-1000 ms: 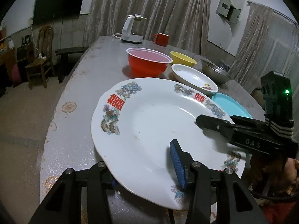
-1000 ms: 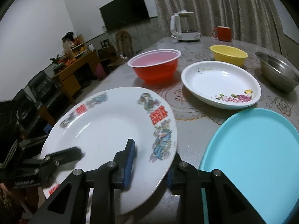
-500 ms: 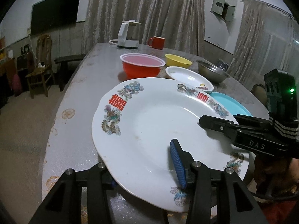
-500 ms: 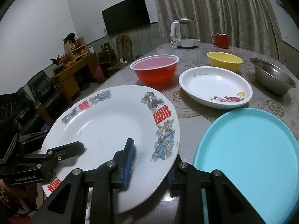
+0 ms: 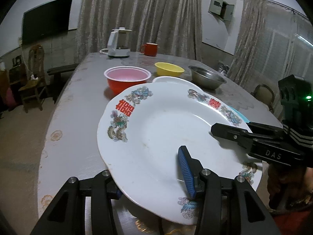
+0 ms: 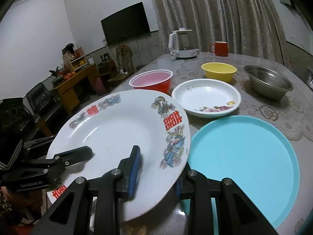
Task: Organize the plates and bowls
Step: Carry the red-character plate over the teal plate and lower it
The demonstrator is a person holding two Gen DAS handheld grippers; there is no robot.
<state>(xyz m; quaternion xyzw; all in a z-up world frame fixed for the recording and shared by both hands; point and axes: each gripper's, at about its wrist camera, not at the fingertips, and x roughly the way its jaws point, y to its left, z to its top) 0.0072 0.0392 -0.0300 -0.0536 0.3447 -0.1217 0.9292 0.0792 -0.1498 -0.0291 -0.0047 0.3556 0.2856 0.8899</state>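
A large white plate with red characters and dragon prints (image 5: 168,121) (image 6: 121,129) is held up off the table, tilted. My left gripper (image 5: 150,178) is shut on its near rim, one blue pad on top, the other finger under it. My right gripper (image 6: 156,174) is shut on the opposite rim and shows in the left wrist view (image 5: 230,133). The left gripper shows in the right wrist view (image 6: 78,154). A turquoise plate (image 6: 246,156) lies on the table right of the held plate.
On the table behind stand a red bowl (image 6: 151,79), a white flowered dish (image 6: 207,97), a yellow bowl (image 6: 219,71), a steel bowl (image 6: 269,82), a red mug (image 6: 220,48) and a white kettle (image 6: 183,44). The table edge (image 5: 54,117) runs along the left.
Both grippers have lifted the large white plate higher off the table; its far rim now covers part of the white dish in the left wrist view. The grips are unchanged.
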